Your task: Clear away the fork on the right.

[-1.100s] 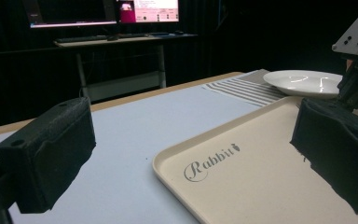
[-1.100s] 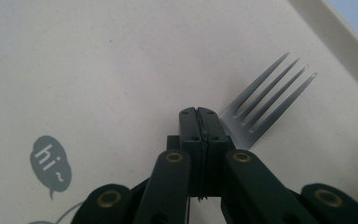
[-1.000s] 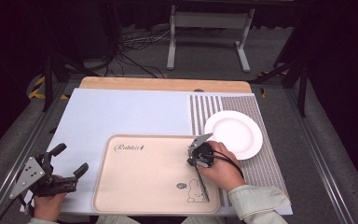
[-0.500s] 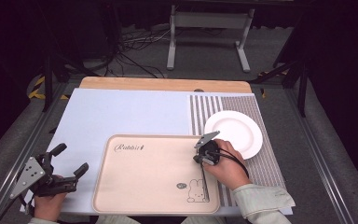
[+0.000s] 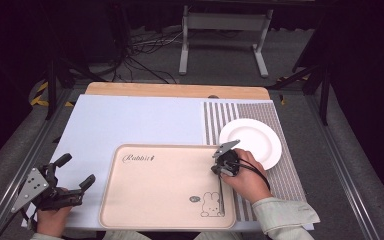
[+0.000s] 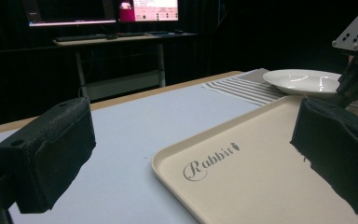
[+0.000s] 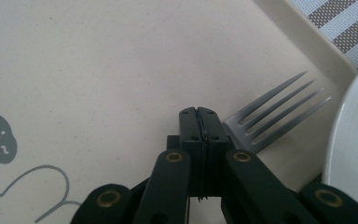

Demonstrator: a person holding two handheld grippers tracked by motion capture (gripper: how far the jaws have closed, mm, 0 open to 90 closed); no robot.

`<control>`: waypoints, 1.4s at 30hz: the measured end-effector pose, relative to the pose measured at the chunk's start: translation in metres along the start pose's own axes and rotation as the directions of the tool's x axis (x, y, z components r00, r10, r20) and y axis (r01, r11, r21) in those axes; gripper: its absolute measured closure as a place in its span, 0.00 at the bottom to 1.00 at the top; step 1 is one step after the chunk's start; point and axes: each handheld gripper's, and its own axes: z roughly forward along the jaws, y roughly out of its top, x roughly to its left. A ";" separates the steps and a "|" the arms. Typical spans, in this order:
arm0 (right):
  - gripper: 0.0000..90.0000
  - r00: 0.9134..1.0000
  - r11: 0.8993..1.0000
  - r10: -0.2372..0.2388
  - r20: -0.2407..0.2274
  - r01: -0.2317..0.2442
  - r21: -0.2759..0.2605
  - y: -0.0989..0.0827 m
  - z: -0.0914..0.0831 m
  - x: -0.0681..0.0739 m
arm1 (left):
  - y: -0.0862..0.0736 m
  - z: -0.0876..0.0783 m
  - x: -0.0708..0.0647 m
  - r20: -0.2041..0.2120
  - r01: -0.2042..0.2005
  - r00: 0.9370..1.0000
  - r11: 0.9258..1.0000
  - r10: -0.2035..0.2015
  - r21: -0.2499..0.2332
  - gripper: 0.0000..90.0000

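The right tongs (image 7: 199, 114) were clamped shut on a fork (image 7: 275, 109) over the tray (image 5: 145, 200). The left tongs (image 5: 75, 170), at the tray's nine o'clock, stood wide open and empty.

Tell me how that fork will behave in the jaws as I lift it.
The fork looks like polished metal, so probably stiff but slippery. The right gripper seems shut on it near the neck, tines jutting sideways, so it may pivot. It is thin and flat, so unlikely to roll on the tray.

One tray (image 5: 155, 195), one plate (image 5: 252, 140), one fork (image 7: 279, 109)
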 end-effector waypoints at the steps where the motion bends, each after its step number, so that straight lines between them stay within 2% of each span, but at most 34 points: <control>1: 1.00 1.000 1.000 0.001 0.000 -0.001 0.001 0.000 0.000 0.000 | 0.000 0.000 0.000 -0.001 -0.002 1.000 1.000 0.002 0.000 0.00; 6: 0.91 1.000 1.000 0.014 -0.010 -0.015 -0.024 0.000 -0.002 0.000 | 0.000 0.000 0.000 0.000 0.000 1.000 1.000 0.000 0.001 0.00; 7: 0.85 1.000 0.999 0.012 -0.012 -0.012 -0.044 0.001 -0.005 0.001 | 0.000 0.000 0.000 0.000 -0.001 1.000 1.000 0.001 0.000 0.00; 8: 0.65 1.000 0.994 0.015 -0.020 -0.017 -0.108 0.004 -0.012 0.003 | 0.000 0.000 0.000 -0.001 -0.002 1.000 1.000 0.002 0.000 0.00; 11: 0.36 0.999 0.982 0.010 -0.034 -0.017 -0.190 0.009 -0.021 0.008 | 0.000 -0.001 0.000 -0.002 -0.001 1.000 1.000 0.001 0.001 0.00; 12: 0.29 0.999 0.975 -0.008 -0.031 0.001 -0.221 0.010 -0.025 0.009 | 0.000 -0.001 0.000 -0.003 0.000 1.000 1.000 0.000 0.001 0.00; 15: 0.22 0.998 0.964 -0.037 -0.050 0.023 -0.264 0.013 -0.036 0.012 | 0.000 -0.002 0.000 -0.004 0.001 1.000 1.000 -0.001 -0.002 0.00; 16: 0.19 0.998 0.956 -0.052 -0.042 0.037 -0.292 0.014 -0.040 0.013 | 0.000 -0.001 0.000 -0.004 0.003 1.000 1.000 -0.003 -0.003 0.00; 19: 0.18 0.996 0.942 -0.081 -0.022 0.070 -0.328 0.013 -0.050 0.013 | 0.000 -0.001 -0.001 -0.002 0.000 1.000 1.000 0.000 -0.001 0.00; 20: 0.18 0.996 0.942 -0.081 -0.022 0.070 -0.328 0.013 -0.050 0.013 | 0.001 0.000 -0.001 -0.001 -0.002 1.000 1.000 0.002 0.000 0.00; 25: 0.18 0.994 0.907 -0.107 0.012 0.102 -0.410 0.007 -0.072 0.011 | 0.000 -0.001 -0.001 -0.005 0.000 1.000 1.000 0.000 0.001 0.00; 27: 0.17 0.994 0.891 -0.102 0.023 0.102 -0.442 0.003 -0.079 0.010 | 0.000 -0.001 -0.001 -0.006 0.003 1.000 1.000 -0.003 -0.001 0.00; 28: 0.17 0.994 0.891 -0.102 0.023 0.102 -0.442 0.003 -0.079 0.010 | 0.000 -0.001 -0.001 -0.006 0.003 1.000 1.000 -0.003 -0.001 0.00; 29: 0.16 0.996 0.877 -0.091 0.020 0.090 -0.471 -0.003 -0.085 0.008 | 0.000 -0.001 -0.001 -0.008 -0.001 1.000 1.000 0.001 0.000 0.00; 33: 0.16 0.997 0.855 -0.076 0.028 0.080 -0.513 -0.015 -0.094 0.004 | 0.000 -0.001 -0.002 -0.007 -0.001 1.000 1.000 0.001 0.000 0.00; 34: 0.16 0.997 0.844 -0.073 0.030 0.078 -0.531 -0.020 -0.096 0.003 | 0.000 -0.001 -0.001 -0.008 0.000 1.000 1.000 0.000 0.000 0.00; 39: 0.15 0.998 0.813 -0.050 0.044 0.066 -0.578 -0.037 -0.105 -0.002 | 0.000 -0.001 -0.002 -0.007 -0.002 1.000 1.000 0.002 0.000 0.00; 40: 0.15 0.998 0.804 -0.044 0.046 0.063 -0.592 -0.043 -0.107 -0.004 | 0.000 -0.001 -0.002 -0.007 -0.002 1.000 1.000 0.002 0.000 0.00; 41: 0.15 0.998 0.804 -0.044 0.046 0.063 -0.592 -0.043 -0.107 -0.004 | 0.000 -0.001 -0.002 -0.005 -0.001 1.000 1.000 0.001 0.001 0.00; 42: 0.15 0.998 0.796 -0.040 0.048 0.061 -0.602 -0.047 -0.108 -0.005 | 0.000 -0.001 -0.002 -0.005 -0.002 1.000 1.000 0.002 0.003 0.00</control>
